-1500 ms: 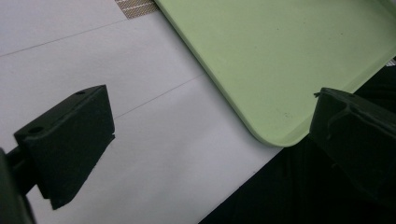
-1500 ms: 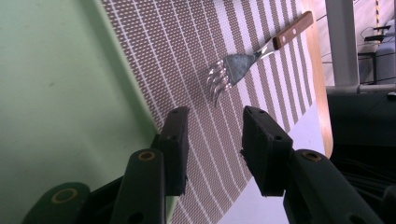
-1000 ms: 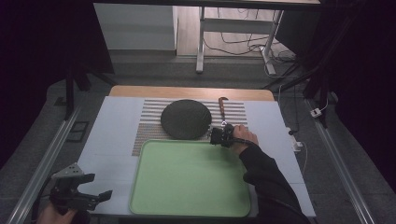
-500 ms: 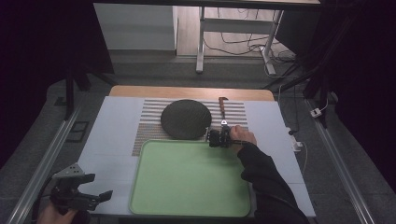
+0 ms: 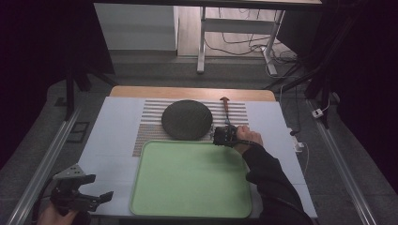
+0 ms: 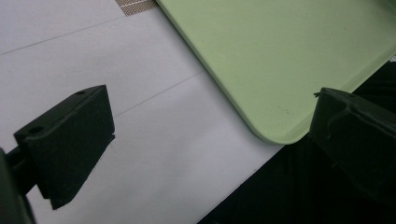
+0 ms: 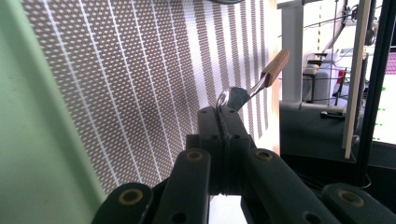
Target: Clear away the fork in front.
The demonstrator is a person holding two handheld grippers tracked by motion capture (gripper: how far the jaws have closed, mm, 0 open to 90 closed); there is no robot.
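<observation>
Both grippers in view: your right gripper (image 5: 224,136) has just closed its jaws on the spoon's (image 7: 254,84) metal end, over the striped mat (image 5: 150,126), far-right of the green tray (image 5: 187,183). Left gripper (image 5: 96,197) gapes wide, near-left, w/ nothing between.

A big light green tray (image 5: 190,180) lies flat on the white table cover (image 5: 112,140), on the near side. One round corner of the tray reaches almost to the table's near edge. Just behind the tray lies a mat with brown and white stripes (image 5: 150,129). A dark round plate (image 5: 187,119) sits on the mat, close to the tray's far edge. A strip of light wood (image 5: 192,93) shows along the far edge of the table. Metal rails (image 5: 44,161) run along both sides of the table. Farther back, on the floor, stand white table legs (image 5: 202,42) with dark cables (image 5: 234,47) lying around them.
</observation>
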